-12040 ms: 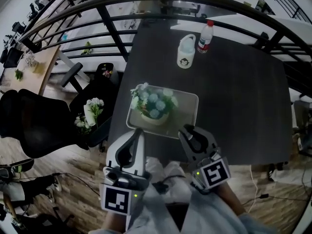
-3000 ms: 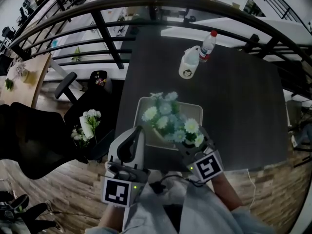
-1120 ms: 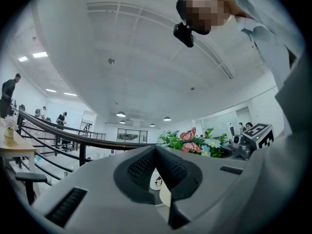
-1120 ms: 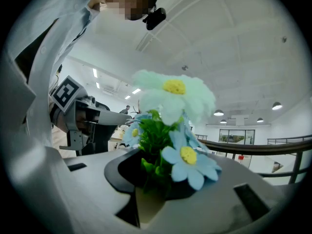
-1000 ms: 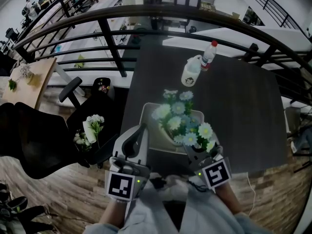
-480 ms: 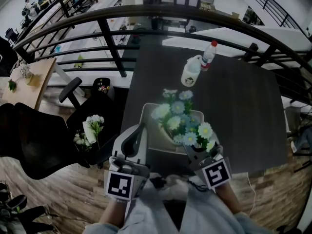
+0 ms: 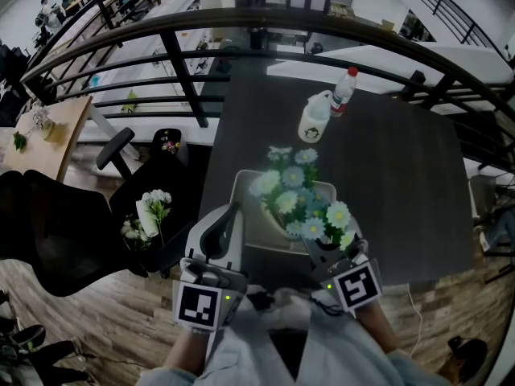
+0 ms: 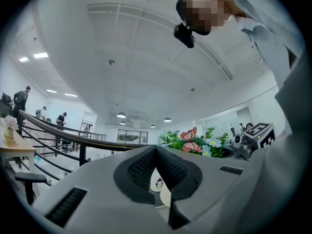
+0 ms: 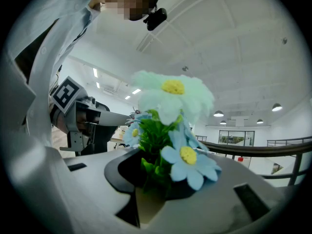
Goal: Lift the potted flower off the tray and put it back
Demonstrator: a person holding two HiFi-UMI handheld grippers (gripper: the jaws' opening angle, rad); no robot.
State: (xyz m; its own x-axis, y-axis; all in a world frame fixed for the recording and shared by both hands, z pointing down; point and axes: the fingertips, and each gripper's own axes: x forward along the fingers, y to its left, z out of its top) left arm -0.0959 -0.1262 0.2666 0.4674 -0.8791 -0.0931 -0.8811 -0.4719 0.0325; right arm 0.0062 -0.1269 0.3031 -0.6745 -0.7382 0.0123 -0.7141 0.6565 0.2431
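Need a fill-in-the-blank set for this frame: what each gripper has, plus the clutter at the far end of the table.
The right gripper holds the potted flower over the pale ____.
The left gripper is shut and holds ____.
The bottle beside the white jug has a ____ cap.
Missing words: tray; nothing; red.
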